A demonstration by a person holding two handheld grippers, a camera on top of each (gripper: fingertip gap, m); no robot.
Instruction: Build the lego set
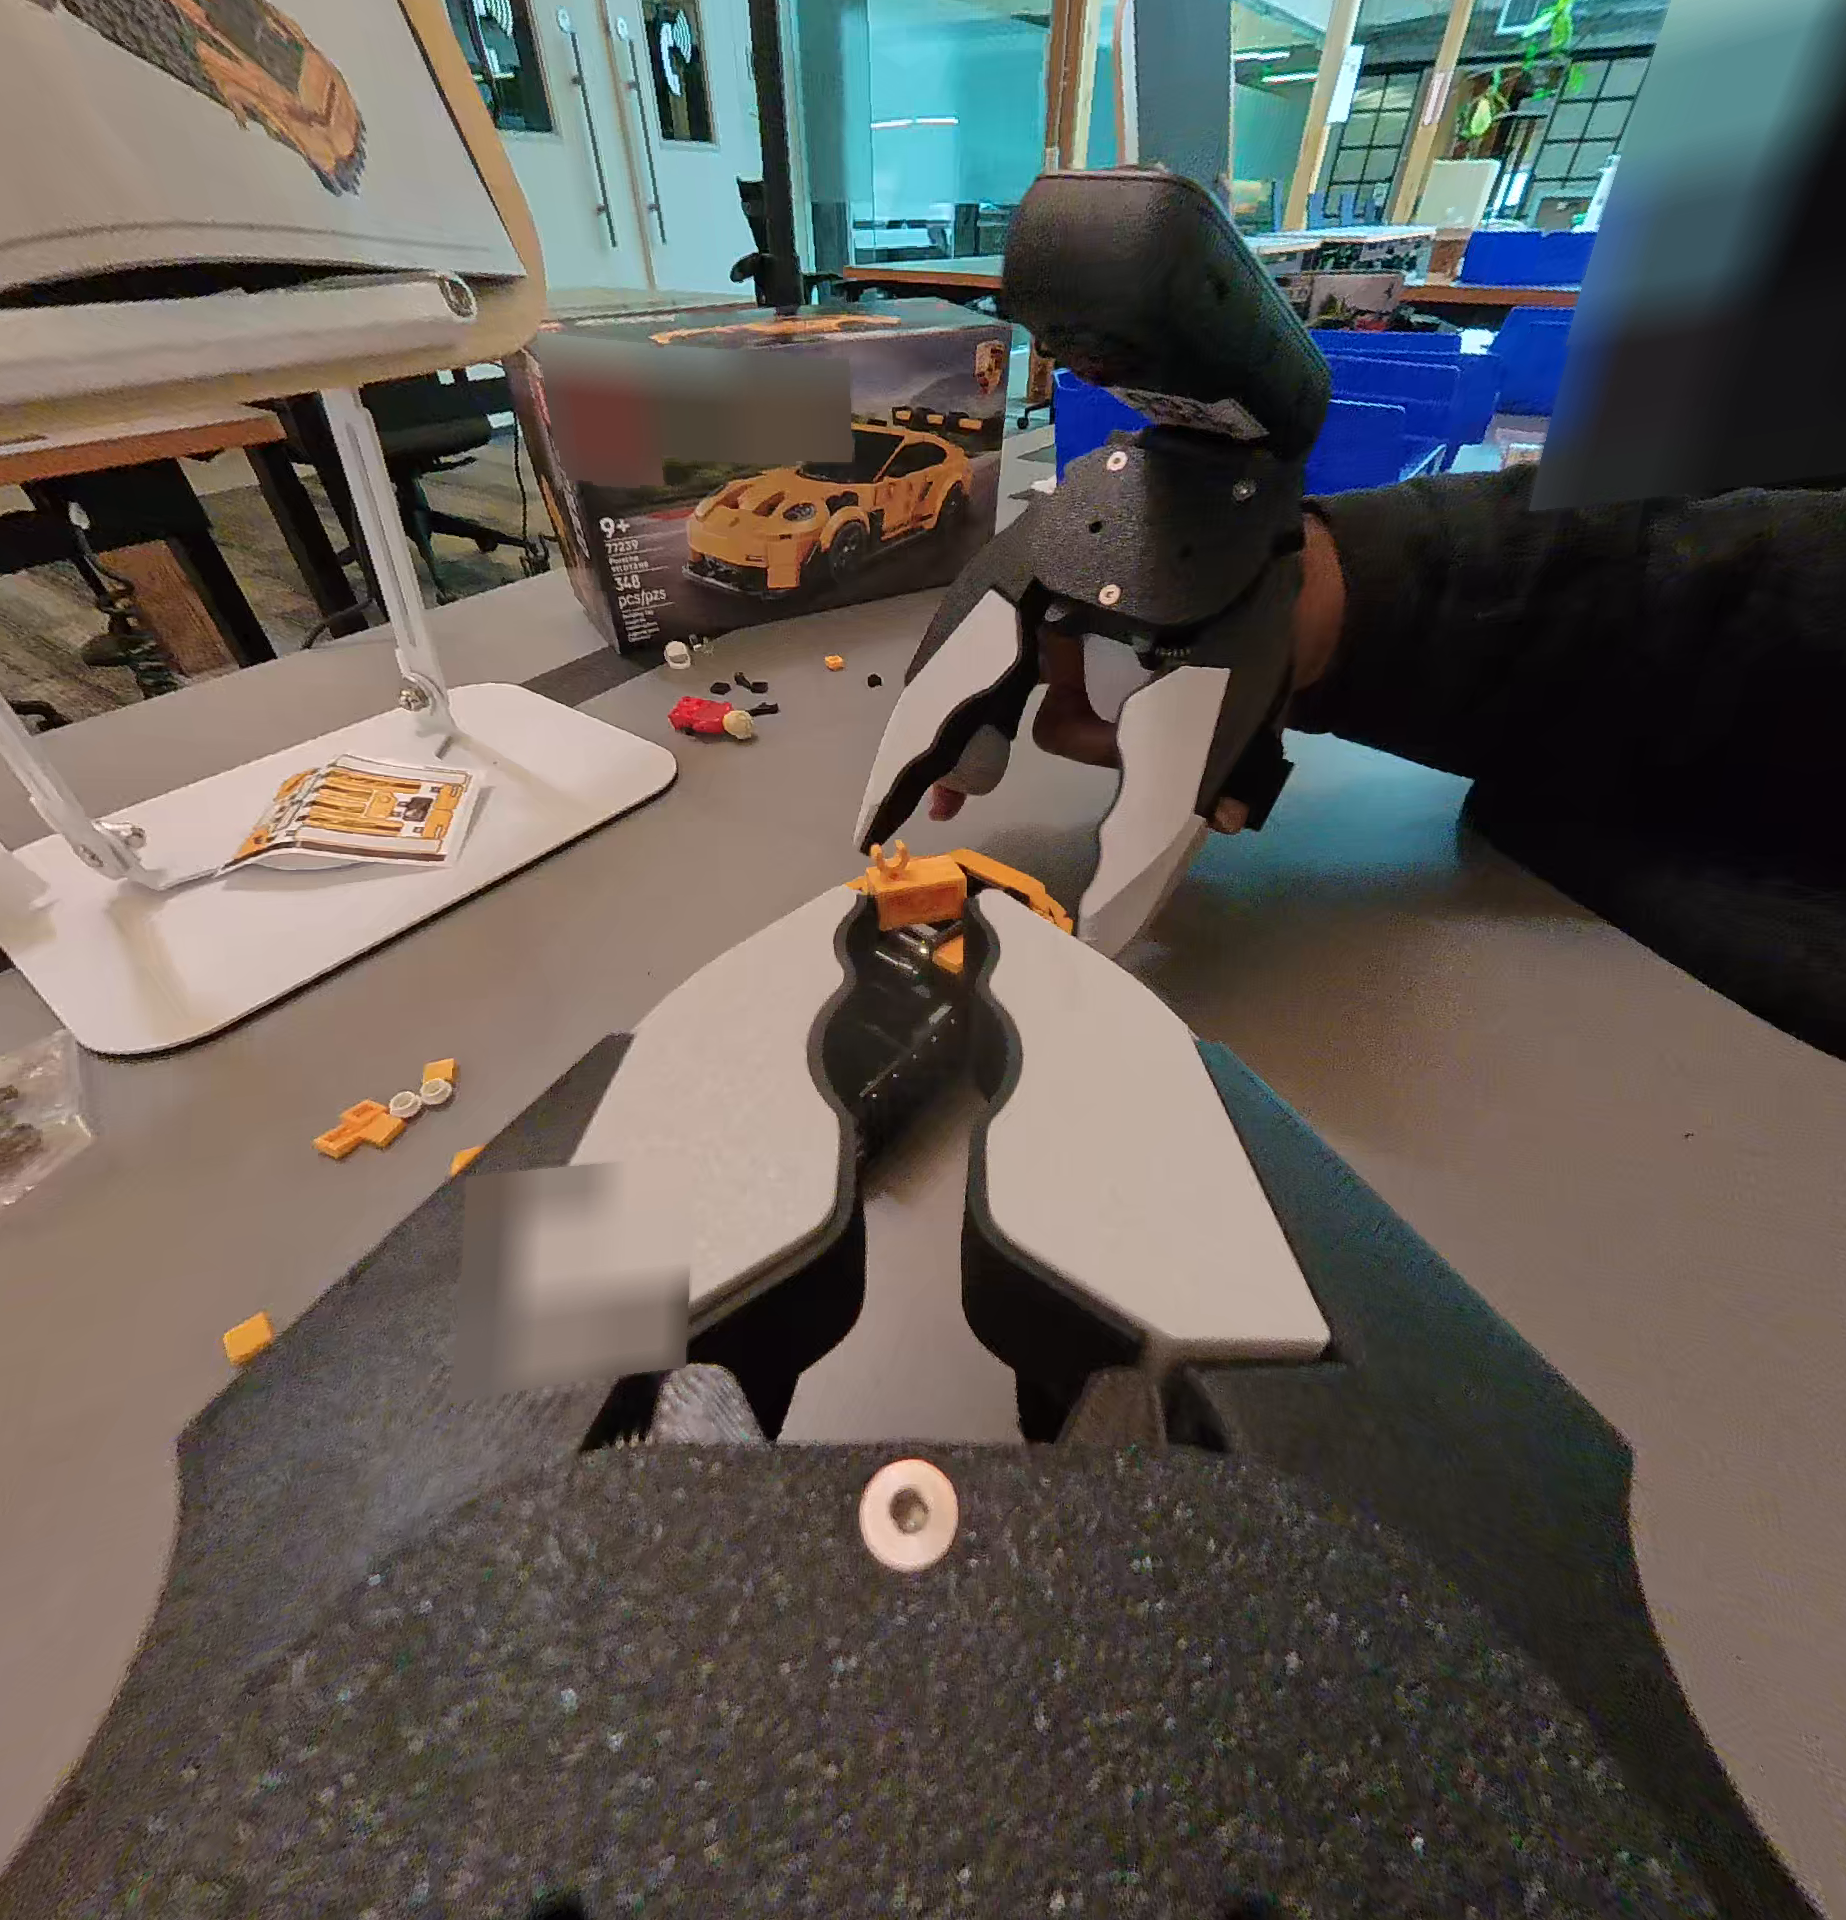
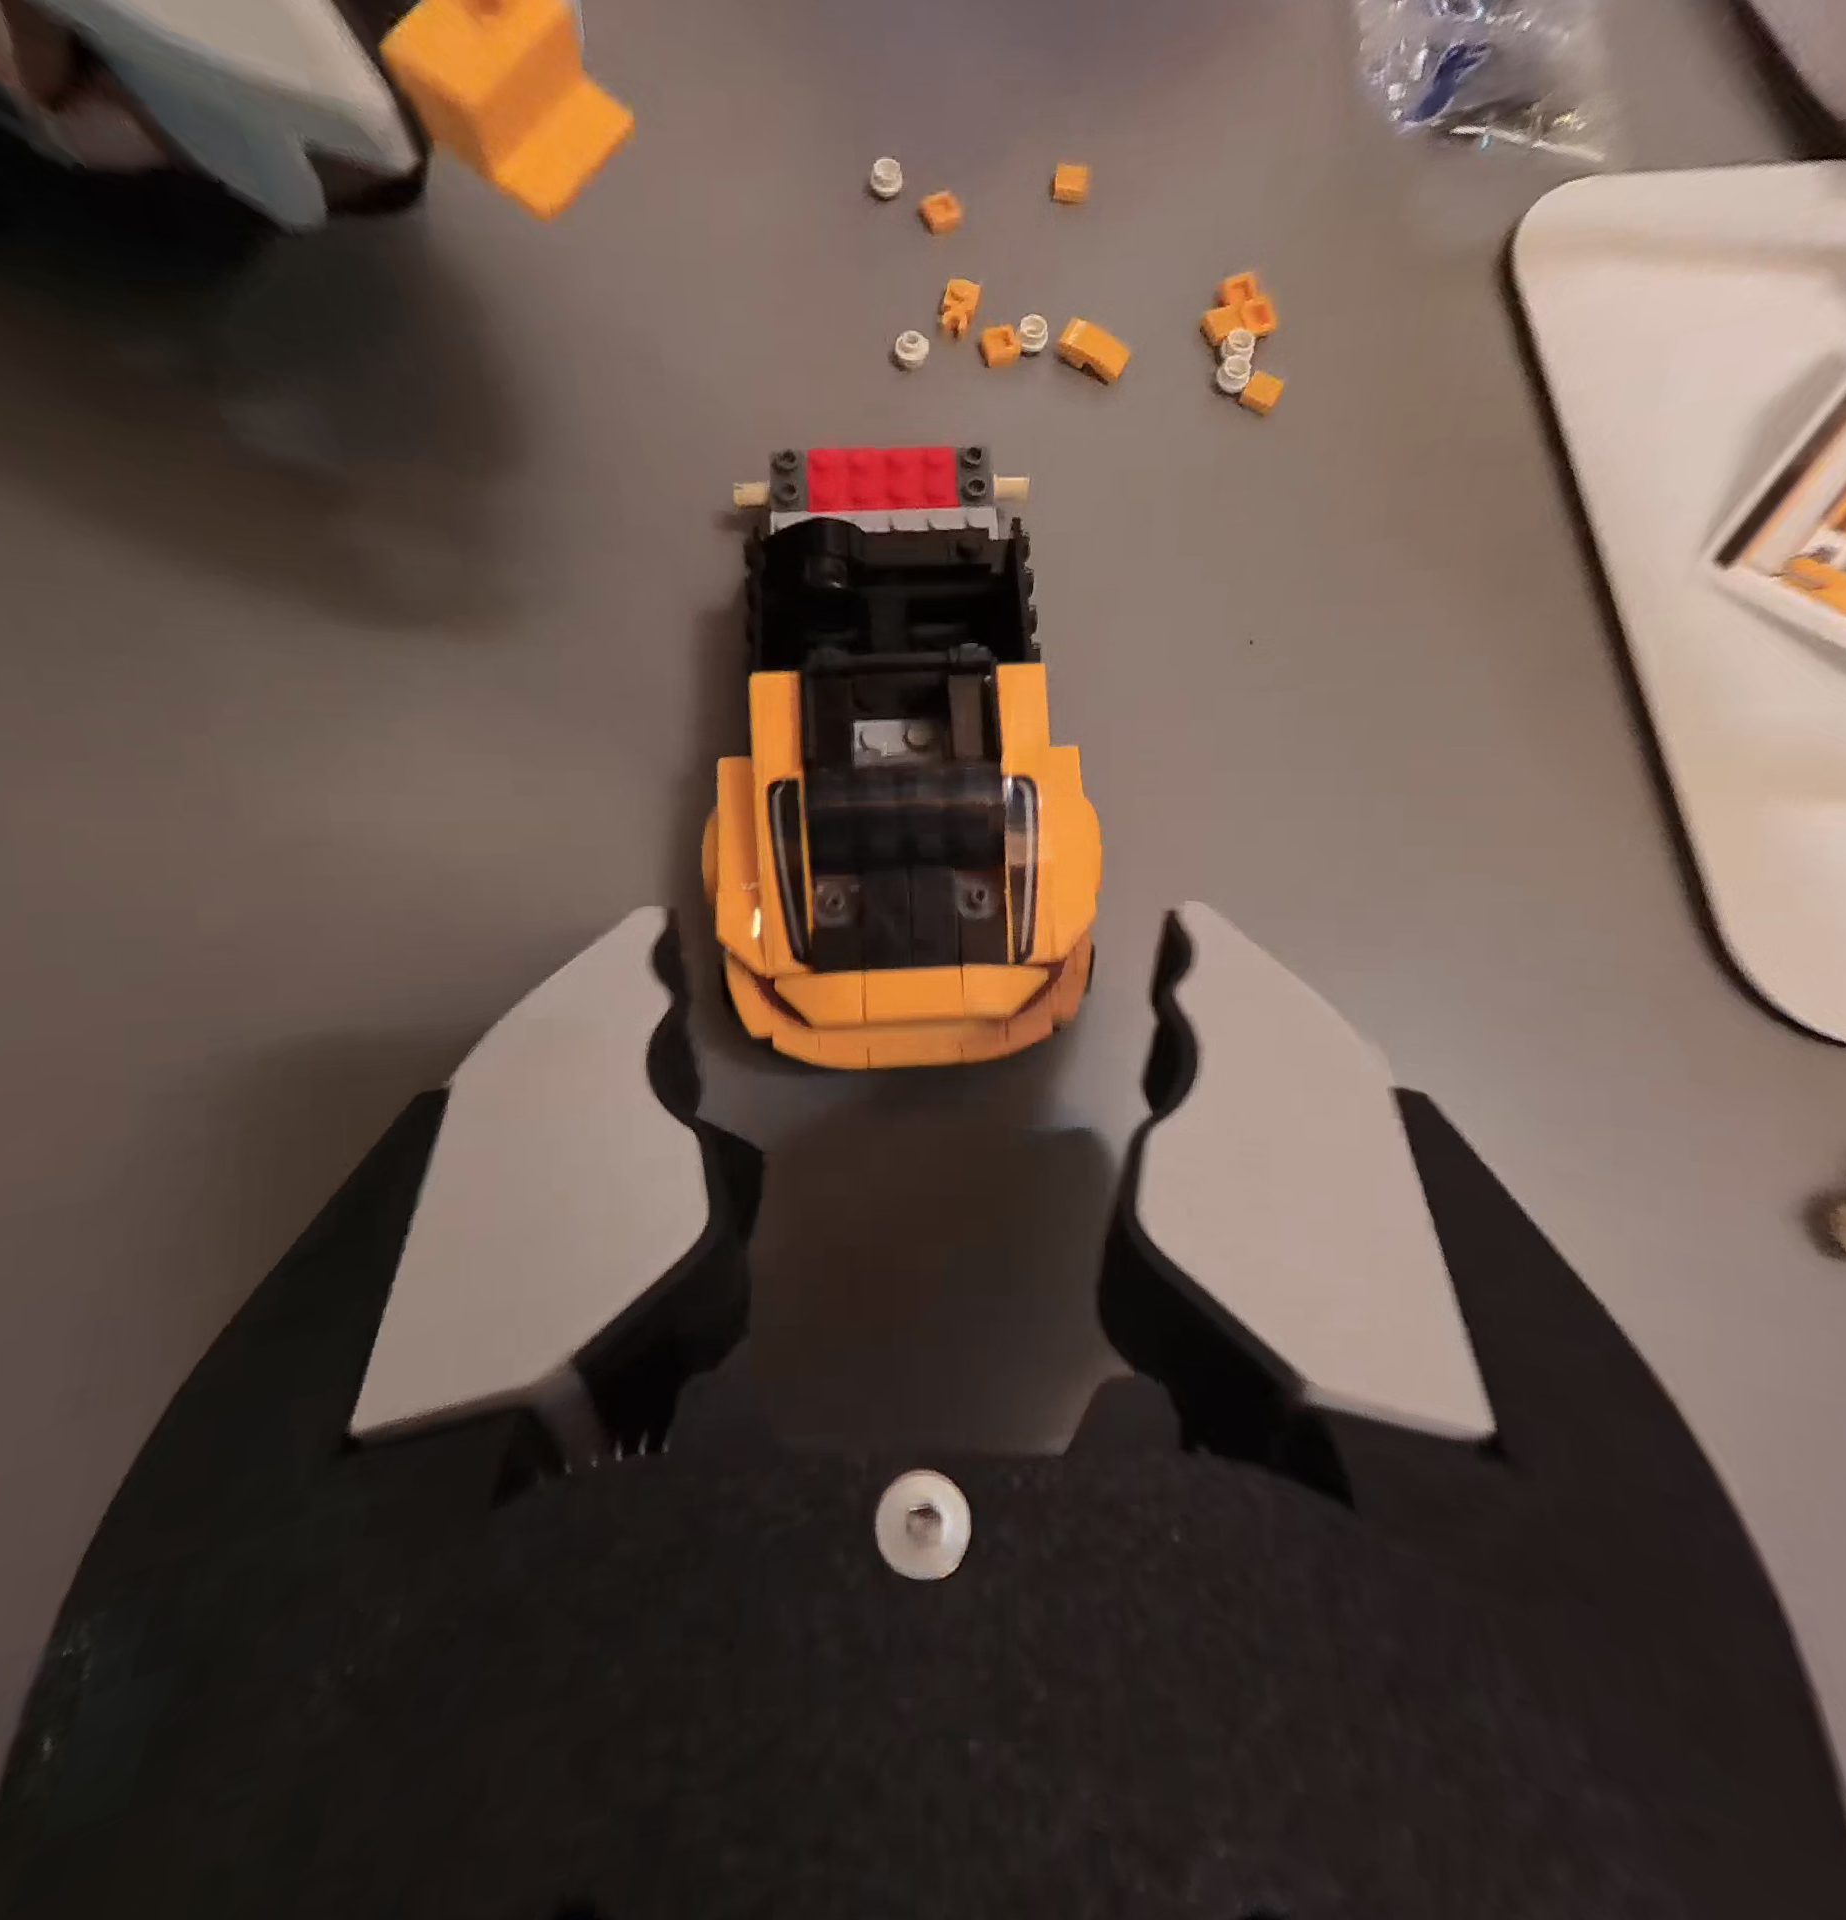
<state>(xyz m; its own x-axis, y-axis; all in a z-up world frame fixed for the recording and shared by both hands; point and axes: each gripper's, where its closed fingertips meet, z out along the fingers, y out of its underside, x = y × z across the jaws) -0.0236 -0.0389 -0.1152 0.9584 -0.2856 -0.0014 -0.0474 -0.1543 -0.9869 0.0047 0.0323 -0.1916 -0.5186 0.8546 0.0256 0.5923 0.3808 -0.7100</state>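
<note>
In the left wrist view, the left gripper (image 1: 914,914) is seen with its grey-faced fingers drawn close together, and a small orange lego piece with a clip on top (image 1: 911,891) is pinched at their tips; the same piece (image 2: 503,99) is seen at the top left of the right wrist view, raised above the table and well apart from the car. Behind the fingertips, parts of the partly built orange and black lego car (image 1: 1012,883) can be made out. The right gripper (image 1: 1012,852) is held just beyond, tips down near the grey tabletop (image 1: 1418,1091), with its fingers spread apart and nothing between them. In the right wrist view, the right gripper (image 2: 919,935) is seen hovering over the car (image 2: 898,810), whose orange nose lies between the open fingertips and whose red-studded end points away. Past the car, small loose orange and white lego pieces (image 2: 1085,322) are scattered on the table. Farther left in the left wrist view, a white metal stand (image 1: 379,831) is seen carrying a sticker sheet (image 1: 363,810) on its base and an open instruction booklet (image 1: 202,135) above. Beyond these, a red minifigure torso (image 1: 706,717) and the dark lego set box showing an orange car (image 1: 784,468) are placed.
</note>
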